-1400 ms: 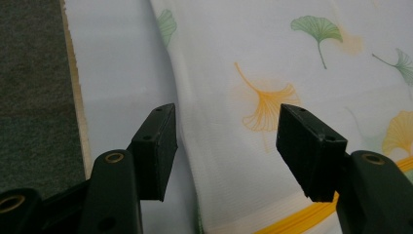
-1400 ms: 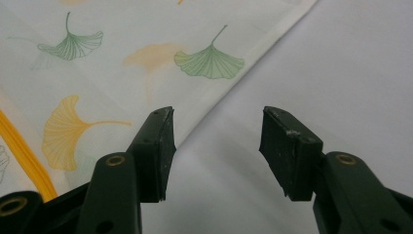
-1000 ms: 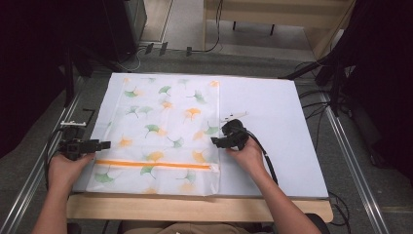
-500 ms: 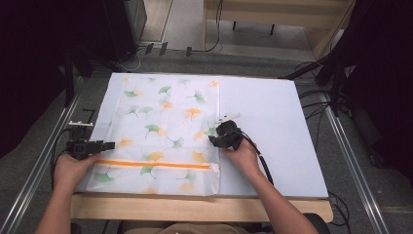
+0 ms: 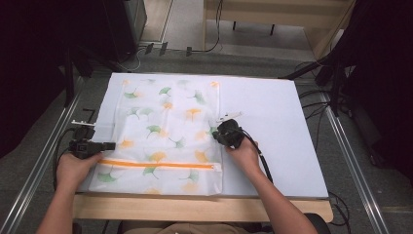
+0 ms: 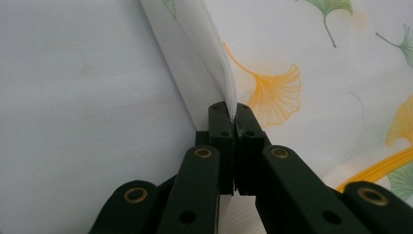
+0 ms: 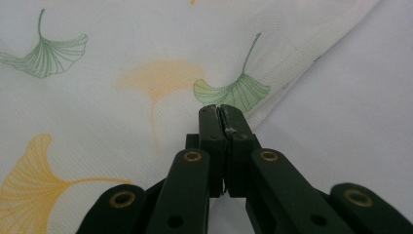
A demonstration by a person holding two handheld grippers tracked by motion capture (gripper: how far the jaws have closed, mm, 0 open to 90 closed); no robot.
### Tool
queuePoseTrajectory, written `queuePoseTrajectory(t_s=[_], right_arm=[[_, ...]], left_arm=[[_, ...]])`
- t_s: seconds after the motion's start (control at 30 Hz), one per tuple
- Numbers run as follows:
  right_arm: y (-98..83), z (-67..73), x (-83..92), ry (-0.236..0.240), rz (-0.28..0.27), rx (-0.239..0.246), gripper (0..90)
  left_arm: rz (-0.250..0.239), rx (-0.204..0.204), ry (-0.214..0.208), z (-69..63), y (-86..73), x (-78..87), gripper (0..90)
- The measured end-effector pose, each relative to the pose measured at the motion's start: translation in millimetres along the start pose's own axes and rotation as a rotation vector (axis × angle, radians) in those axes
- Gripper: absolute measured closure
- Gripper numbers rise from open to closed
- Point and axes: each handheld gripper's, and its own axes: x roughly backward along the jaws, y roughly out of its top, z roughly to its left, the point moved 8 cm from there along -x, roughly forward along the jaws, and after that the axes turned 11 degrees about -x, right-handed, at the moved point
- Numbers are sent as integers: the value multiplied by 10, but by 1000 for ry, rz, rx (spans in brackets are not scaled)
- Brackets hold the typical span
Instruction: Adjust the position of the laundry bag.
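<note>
Mesh bag (image 5: 165, 131) lies flat on the table's (image 5: 272, 126) left half, long axis running away from the person, orange zipper (image 5: 156, 165) across the near end. Left gripper (image 5: 108, 145) has just closed, jaws pinching a raised fold of the bag's left edge (image 6: 214, 63); right gripper (image 5: 220, 132) has just closed too, pinching mesh right at the right edge (image 7: 272, 105), so each hand holds its own side at about mid-length, bag stretched between them. Bag is thin white mesh with green and orange ginkgo-leaf print, looks empty and limp; likely a lift or fold next.
</note>
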Motion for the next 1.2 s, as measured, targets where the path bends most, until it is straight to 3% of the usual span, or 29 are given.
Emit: queuePoseTrajectory(t_s=[0.33,0.73,0.9,1.2], right_arm=[[16,-251,142,4,-12,-51,899],[-75,-633,353,-38,-21,-133,899],[-109,-780,443,-53,-25,-161,900],[-149,-919,523,-81,-29,-180,900]], left_arm=[[-17,-48,-38,-203,140,-72,892],[-14,-129,-84,-521,344,-244,891],[-15,-143,-113,-633,403,-304,890],[0,-158,-141,-740,443,-390,890]])
